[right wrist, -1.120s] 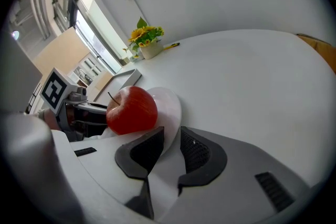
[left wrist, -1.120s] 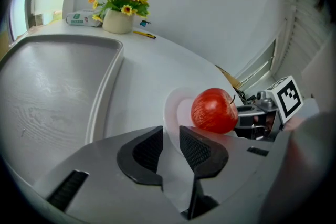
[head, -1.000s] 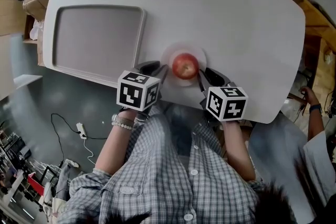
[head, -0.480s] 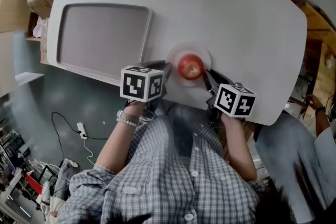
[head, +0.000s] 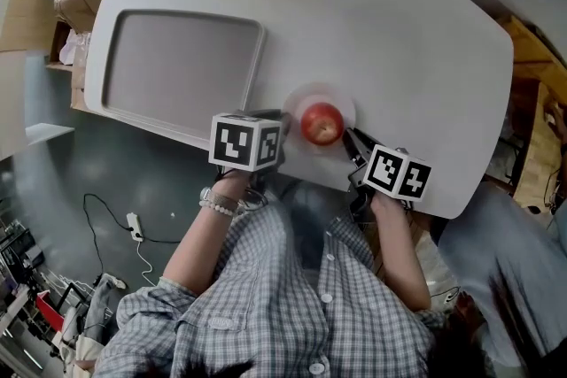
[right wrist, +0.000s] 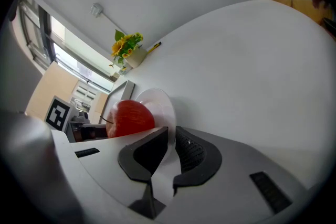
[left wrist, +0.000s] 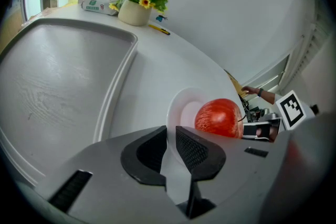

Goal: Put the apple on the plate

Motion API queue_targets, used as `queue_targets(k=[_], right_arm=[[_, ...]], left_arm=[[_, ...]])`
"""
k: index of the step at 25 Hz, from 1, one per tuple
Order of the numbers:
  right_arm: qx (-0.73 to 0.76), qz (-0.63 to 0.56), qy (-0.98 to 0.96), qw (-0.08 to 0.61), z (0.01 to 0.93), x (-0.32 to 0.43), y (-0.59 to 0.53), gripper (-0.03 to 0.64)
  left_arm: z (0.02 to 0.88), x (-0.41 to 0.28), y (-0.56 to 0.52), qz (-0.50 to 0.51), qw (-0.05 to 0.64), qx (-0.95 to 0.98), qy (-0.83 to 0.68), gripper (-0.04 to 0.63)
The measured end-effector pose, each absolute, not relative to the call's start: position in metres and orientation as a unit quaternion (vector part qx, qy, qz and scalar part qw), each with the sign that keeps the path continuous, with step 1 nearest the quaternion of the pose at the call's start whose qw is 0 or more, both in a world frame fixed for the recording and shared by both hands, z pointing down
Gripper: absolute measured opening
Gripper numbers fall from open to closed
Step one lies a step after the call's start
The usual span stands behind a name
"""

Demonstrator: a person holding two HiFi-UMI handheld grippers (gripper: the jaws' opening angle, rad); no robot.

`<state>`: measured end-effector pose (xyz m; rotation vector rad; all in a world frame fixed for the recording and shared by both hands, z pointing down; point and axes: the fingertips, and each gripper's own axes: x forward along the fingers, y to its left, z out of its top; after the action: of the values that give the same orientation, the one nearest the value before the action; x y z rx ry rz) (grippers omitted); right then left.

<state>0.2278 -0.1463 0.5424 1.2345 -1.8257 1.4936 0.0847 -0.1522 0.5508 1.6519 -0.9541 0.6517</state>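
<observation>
Pinching left rim of plate (head: 317, 91) with left gripper (left wrist: 170, 136), fingers (left wrist: 195, 150) just closing in; right rim likewise with right gripper (right wrist: 171, 139); apple (head: 322, 122) on it.

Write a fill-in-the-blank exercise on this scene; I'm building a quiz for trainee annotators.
1. The red apple sits on a white ____.
2. In the head view, the grey tray lies to the ____ of the apple.
3. The right gripper has the plate clamped by its ____ between the jaws.

Missing words: plate; left; rim
</observation>
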Motion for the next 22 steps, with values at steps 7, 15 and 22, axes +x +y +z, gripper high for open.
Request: queue_targets(k=[7, 15, 22], right_arm=[[0.46, 0.552, -0.659, 0.222, 0.533, 0.227, -0.149, 0.055], [0.463, 0.55, -0.664, 0.208, 0.51, 0.218, -0.154, 0.055], [0.452, 0.546, -0.674, 0.207, 0.494, 0.197, -0.161, 0.055]], left_arm=[[0.541, 0.083, -0.155, 0.258, 0.536, 0.697, -0.4, 0.057], [0.518, 0.075, -0.164, 0.236, 0.531, 0.706, -0.405, 0.057], [0.501, 0.053, -0.169, 0.207, 0.534, 0.703, -0.422, 0.055]])
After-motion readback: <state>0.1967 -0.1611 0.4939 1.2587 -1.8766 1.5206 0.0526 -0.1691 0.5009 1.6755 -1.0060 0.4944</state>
